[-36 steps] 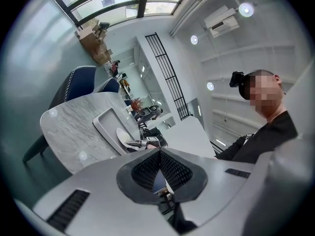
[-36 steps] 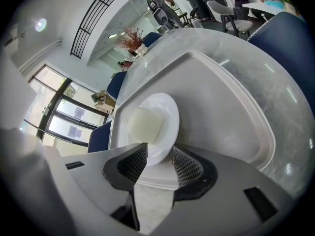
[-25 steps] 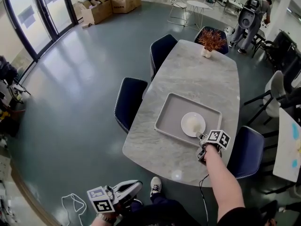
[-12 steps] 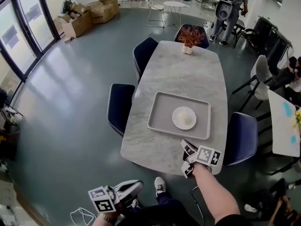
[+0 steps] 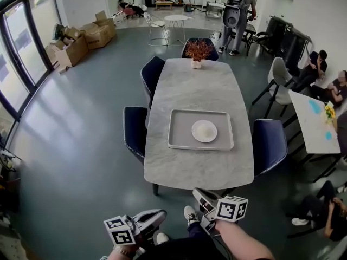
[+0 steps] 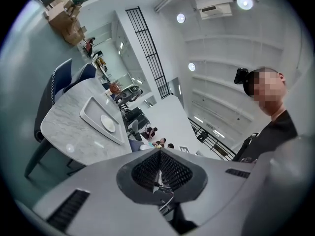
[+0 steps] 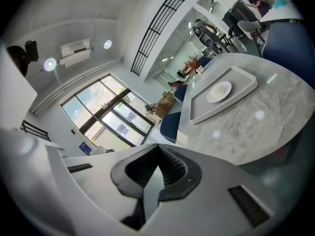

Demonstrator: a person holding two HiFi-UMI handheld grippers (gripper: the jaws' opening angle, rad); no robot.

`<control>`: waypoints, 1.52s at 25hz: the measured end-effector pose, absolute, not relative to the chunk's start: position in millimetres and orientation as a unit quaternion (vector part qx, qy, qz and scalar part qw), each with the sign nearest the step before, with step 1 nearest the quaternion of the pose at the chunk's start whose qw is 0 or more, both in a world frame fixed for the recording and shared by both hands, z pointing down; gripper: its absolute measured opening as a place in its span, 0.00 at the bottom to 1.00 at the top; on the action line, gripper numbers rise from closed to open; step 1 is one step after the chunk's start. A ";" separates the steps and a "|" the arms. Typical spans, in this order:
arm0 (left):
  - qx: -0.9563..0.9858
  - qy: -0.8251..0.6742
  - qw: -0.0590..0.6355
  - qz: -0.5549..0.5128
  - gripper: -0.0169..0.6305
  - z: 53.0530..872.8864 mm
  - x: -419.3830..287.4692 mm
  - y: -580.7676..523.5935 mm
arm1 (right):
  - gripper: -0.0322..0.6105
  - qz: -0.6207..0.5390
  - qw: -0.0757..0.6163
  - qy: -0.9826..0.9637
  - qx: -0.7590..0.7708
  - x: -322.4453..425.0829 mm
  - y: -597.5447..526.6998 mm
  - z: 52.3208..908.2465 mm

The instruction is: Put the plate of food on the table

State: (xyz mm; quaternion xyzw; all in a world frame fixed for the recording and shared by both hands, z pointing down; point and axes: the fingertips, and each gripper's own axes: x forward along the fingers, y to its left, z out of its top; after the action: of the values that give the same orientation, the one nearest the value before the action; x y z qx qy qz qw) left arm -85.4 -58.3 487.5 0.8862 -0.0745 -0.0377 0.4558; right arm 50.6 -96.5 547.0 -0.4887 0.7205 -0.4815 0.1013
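- One white plate lies flat inside grey tray, right of tray centre; something pale is on it, too small to make out.
- Tray lies on the near half of the marble table, long side across the table, nothing else in it.
- Dried plant in small white pot stands at the far end of the table, well apart from tray.
- Four dark blue chairs around the table: two on its left, one on its right, one behind the plant.
- Right gripper: jaws pressed together, nothing between them; held low off the near table edge, well apart from the plate.
- Left gripper: jaws also together, holding nothing; down by the person's body, further from the table than the right.
- Person's white shoe on grey floor between the grippers.
- Cardboard boxes stacked far left by the windows; round white side table at the back.
- Seated people at far right, beside a white table.
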 end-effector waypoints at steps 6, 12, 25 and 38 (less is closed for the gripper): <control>0.890 -0.028 0.455 -0.013 0.03 496.4 -115.3 -19.5 | 0.06 -0.447 0.084 0.747 -0.485 -13.8 -32.2 532.8; 0.887 0.028 0.461 0.015 0.03 506.0 -126.3 25.0 | 0.06 -0.447 0.102 0.732 -0.503 -53.7 32.7 533.0; 0.891 0.081 0.445 0.041 0.03 497.0 -112.0 82.0 | 0.06 -0.412 0.096 0.738 -0.525 -61.9 110.8 517.1; 0.895 0.073 0.439 0.044 0.03 496.1 -118.2 92.8 | 0.06 -0.408 0.094 0.746 -0.517 -67.0 120.2 520.6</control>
State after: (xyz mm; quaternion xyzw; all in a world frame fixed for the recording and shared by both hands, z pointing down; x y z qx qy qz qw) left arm -118.2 92.8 496.1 0.8945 0.0731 0.0437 0.4389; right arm -67.0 120.2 520.6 -0.5174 0.7463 -0.4081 0.0937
